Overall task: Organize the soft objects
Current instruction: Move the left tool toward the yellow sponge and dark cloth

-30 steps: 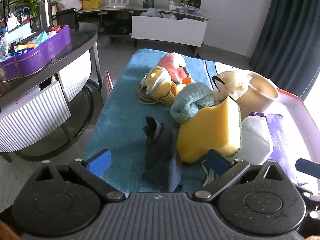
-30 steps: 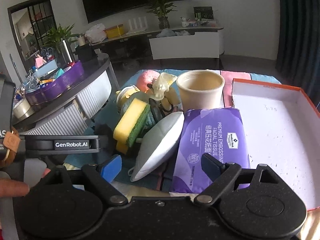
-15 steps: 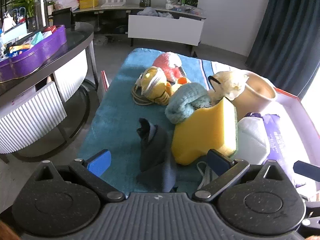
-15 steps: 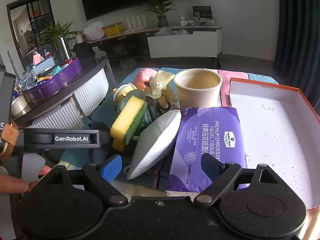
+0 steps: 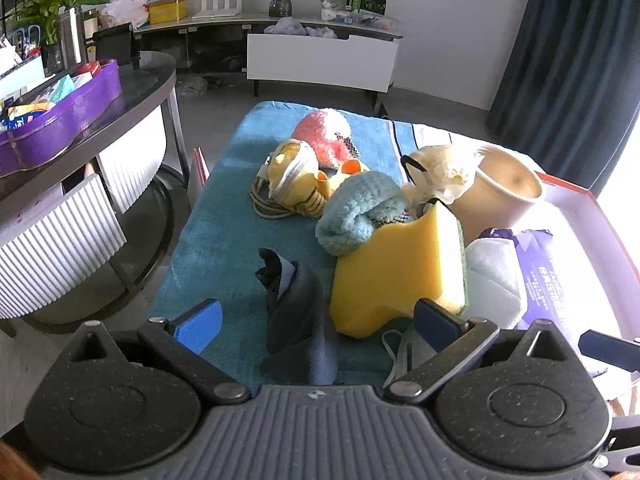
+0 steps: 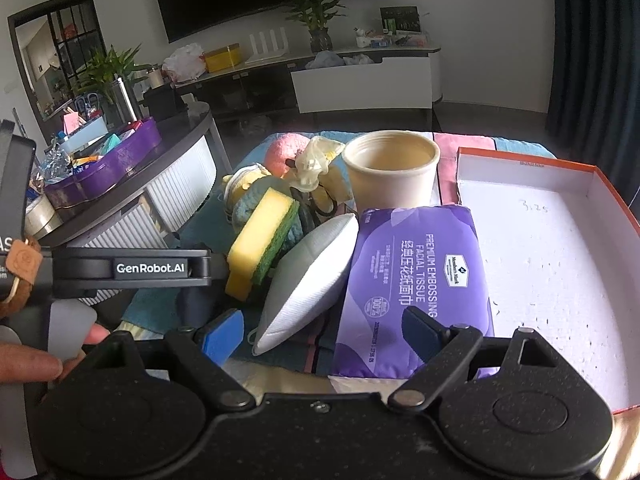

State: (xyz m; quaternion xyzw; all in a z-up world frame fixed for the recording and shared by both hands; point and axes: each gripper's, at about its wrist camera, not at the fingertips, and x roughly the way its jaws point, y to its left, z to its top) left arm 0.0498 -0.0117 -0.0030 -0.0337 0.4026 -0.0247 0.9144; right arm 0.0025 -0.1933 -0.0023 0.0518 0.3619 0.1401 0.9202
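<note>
A dark grey cloth (image 5: 294, 308) lies crumpled on the teal mat, between the spread fingers of my open left gripper (image 5: 316, 318). Just right of it stands a yellow sponge (image 5: 400, 272) with a green back, also the yellow sponge (image 6: 262, 242). Behind are a light blue fluffy cloth (image 5: 360, 210), a yellow plush toy (image 5: 294, 178) and a pink plush (image 5: 326, 138). My right gripper (image 6: 322, 330) is open over a white face mask (image 6: 310, 276) and a purple tissue pack (image 6: 416, 284). An empty orange-rimmed box (image 6: 548, 256) lies at the right.
A cream paper cup (image 6: 390, 168) stands behind the tissue pack, with a cream hair tie (image 5: 438, 170) beside it. A dark round table (image 5: 100, 120) carrying a purple tray (image 5: 60, 120) is at the left. A person's fingers (image 6: 36, 360) hold the left gripper's handle.
Both views have shifted a little: the grey cloth and sponge sit slightly lower and more central in the left wrist view. Both grippers stay open and hold nothing.
</note>
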